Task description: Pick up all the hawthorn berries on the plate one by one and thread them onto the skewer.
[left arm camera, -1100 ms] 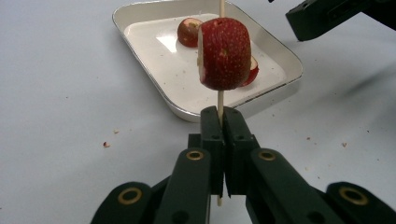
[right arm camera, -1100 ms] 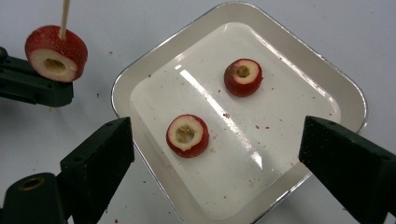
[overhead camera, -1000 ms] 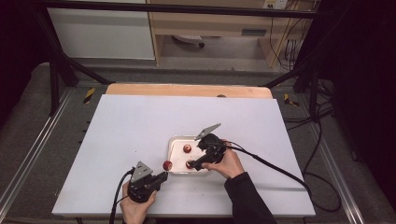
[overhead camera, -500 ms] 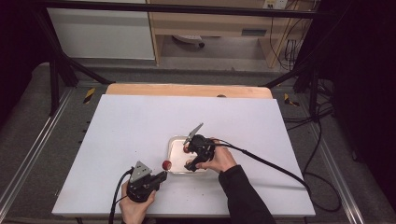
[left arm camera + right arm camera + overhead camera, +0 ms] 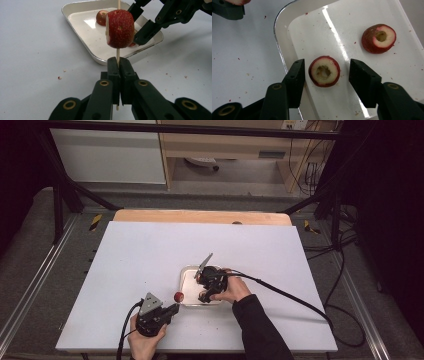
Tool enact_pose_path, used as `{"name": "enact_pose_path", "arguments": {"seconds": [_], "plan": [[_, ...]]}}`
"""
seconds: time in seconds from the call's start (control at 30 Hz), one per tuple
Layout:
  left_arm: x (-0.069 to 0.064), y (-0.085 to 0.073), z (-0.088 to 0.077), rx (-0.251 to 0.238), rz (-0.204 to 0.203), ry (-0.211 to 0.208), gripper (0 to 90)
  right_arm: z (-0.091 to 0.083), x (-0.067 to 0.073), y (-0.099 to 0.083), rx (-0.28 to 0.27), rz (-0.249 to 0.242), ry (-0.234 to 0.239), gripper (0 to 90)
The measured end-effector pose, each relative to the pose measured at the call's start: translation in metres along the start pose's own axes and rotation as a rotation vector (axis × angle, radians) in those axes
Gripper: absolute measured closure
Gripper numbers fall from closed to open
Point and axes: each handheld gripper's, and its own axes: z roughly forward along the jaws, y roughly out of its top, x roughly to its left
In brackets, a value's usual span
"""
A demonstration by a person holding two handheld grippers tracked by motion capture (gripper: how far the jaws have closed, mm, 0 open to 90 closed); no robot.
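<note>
The left hand-held gripper (image 5: 117, 62) is clamped on a thin wooden skewer (image 5: 117, 53) that carries a red fruit piece (image 5: 120, 28). At its 1 o'clock the metal tray (image 5: 186, 272) sits on the white counter (image 5: 140, 250). The right hand-held gripper (image 5: 324, 71), jaws just closing, straddles a cored fruit ring (image 5: 324, 71) without touching; another ring (image 5: 379, 38) lies at 2 o'clock.

A lab recording bay: a white rectangular tabletop (image 5: 150, 270) sits inside a black metal frame (image 5: 60, 195), with loose black cables (image 5: 345, 270) at the right on grey floor.
</note>
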Motion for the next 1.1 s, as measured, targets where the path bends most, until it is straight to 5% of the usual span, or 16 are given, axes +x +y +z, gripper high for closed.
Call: {"name": "enact_pose_path", "arguments": {"seconds": [0.6,0.83,1.1], "plan": [[0.0,0.0,0.0,0.0,0.007,0.002,88.2,0.0,0.0,0.001,0.007,-0.013,-0.004,59.4],[-0.002,0.0,0.0,-0.007,0.006,-0.001,88.2,-0.021,-0.002,0.0,-0.109,0.08,-0.035,59.6],[-0.004,0.001,0.001,-0.015,0.005,-0.005,88.2,-0.046,-0.007,-0.009,-0.313,0.256,-0.014,59.7]]}}
